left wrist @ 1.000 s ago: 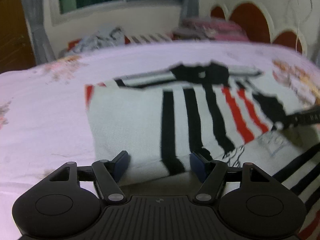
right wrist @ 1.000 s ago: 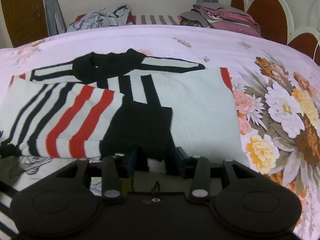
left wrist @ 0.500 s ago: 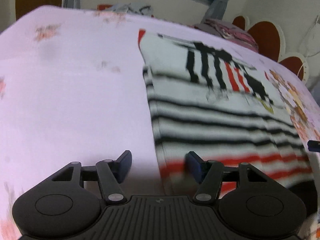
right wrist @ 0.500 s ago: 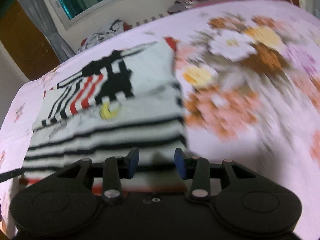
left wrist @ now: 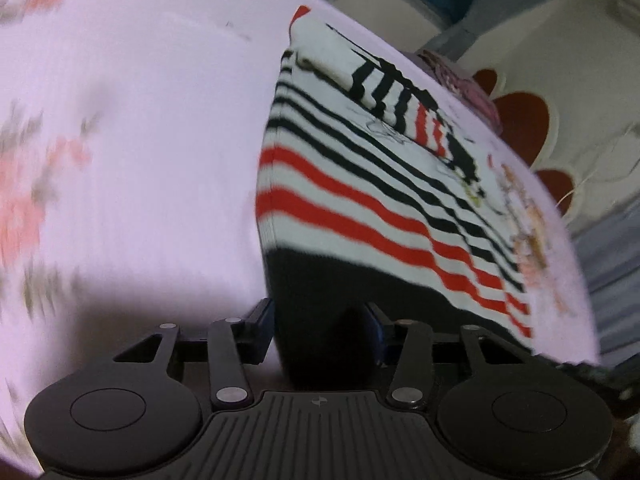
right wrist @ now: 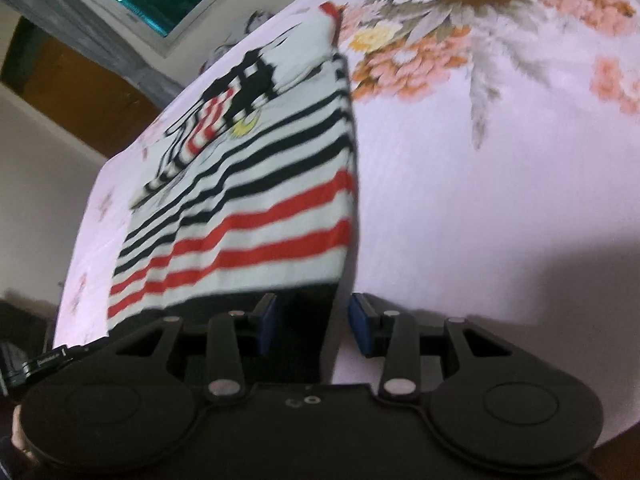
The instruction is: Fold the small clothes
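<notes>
Striped knit sweater (left wrist: pixel 360 208) lies flat on the bed (left wrist: pixel 140 140), sleeves folded in. Left tool (left wrist: pixel 318 326), jaws just closing, straddles its black hem corner; right tool (right wrist: pixel 312 322) stands part-open around the opposite corner, probably to lift the hem together.

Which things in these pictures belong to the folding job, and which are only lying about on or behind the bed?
For the job:
- striped sweater, black hem nearest
- left tool, hem between its fingers
- right tool, at the hem's other corner

Just lying about:
- floral bedsheet
- folded pile at the far edge
- crumpled cloth near the window
</notes>
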Available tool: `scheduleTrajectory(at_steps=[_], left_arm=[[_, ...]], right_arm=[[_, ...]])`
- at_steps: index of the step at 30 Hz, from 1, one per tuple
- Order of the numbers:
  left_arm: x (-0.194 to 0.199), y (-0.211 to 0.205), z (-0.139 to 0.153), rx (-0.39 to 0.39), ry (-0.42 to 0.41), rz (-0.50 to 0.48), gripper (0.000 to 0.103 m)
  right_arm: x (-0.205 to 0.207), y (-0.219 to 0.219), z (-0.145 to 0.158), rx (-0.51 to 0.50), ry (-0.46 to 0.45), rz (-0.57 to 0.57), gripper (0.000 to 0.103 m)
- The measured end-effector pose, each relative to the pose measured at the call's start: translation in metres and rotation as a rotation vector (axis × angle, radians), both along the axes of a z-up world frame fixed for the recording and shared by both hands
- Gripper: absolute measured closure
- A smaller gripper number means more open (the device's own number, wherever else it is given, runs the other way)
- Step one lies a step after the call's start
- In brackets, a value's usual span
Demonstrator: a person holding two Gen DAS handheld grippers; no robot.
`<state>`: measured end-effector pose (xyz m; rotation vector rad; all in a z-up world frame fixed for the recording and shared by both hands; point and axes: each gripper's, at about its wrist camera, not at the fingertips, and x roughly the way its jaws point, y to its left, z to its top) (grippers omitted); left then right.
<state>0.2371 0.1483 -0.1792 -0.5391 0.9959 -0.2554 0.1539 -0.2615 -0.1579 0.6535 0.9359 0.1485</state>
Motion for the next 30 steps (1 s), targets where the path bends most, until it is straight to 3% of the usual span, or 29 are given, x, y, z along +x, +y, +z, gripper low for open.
scheduleTrajectory(at_steps=[3,9,12,13,14,15,16,20,22,23,24,25,30], left_arm=[[-0.007,0.004,-0.007,-0.077,0.003,0.026,0.056],[0.025,0.008,-0.016,-0.175,-0.003,0.083,0.056],[0.031,-0.004,-0.012,-0.13,-0.017,0.059,0.059],[0.03,-0.008,-0.01,-0.104,-0.025,0.037,0.085],[0.029,-0.013,-0.011,-0.073,-0.012,0.013,0.097],[0.027,-0.013,-0.012,-0.05,-0.015,0.015,0.097],[0.023,-0.013,-0.01,-0.052,-0.04,0.021,0.097],[0.005,-0.005,0.009,-0.043,-0.145,0.092,0.098],[0.011,-0.01,0.0,0.071,-0.088,0.072,0.098],[0.014,-0.01,-0.008,0.077,-0.059,0.07,0.098],[0.014,-0.006,-0.01,0.042,-0.063,0.094,0.098],[0.015,-0.004,-0.011,0.017,-0.054,0.117,0.098],[0.008,-0.002,0.003,-0.033,-0.091,0.164,0.098]], right_arm=[[-0.004,0.001,-0.005,0.069,0.002,0.011,0.064],[0.016,-0.006,-0.016,0.197,0.005,-0.033,0.067],[0.017,-0.002,-0.018,0.199,0.019,-0.013,0.074],[0.014,0.0,-0.019,0.204,0.018,0.002,0.076],[0.011,0.002,-0.02,0.208,0.022,0.023,0.085],[0.008,0.005,-0.021,0.195,0.03,0.047,0.094],[0.005,0.009,-0.02,0.159,0.026,0.073,0.097],[-0.012,0.002,0.011,0.119,-0.127,0.072,0.098],[-0.011,0.0,0.012,0.056,-0.12,0.081,0.098],[-0.004,0.0,-0.001,0.033,-0.049,0.092,0.098],[0.001,-0.001,-0.012,0.025,0.007,0.095,0.098],[0.001,-0.004,-0.013,0.056,-0.005,0.08,0.098],[0.001,-0.006,0.024,0.072,-0.138,0.064,0.098]])
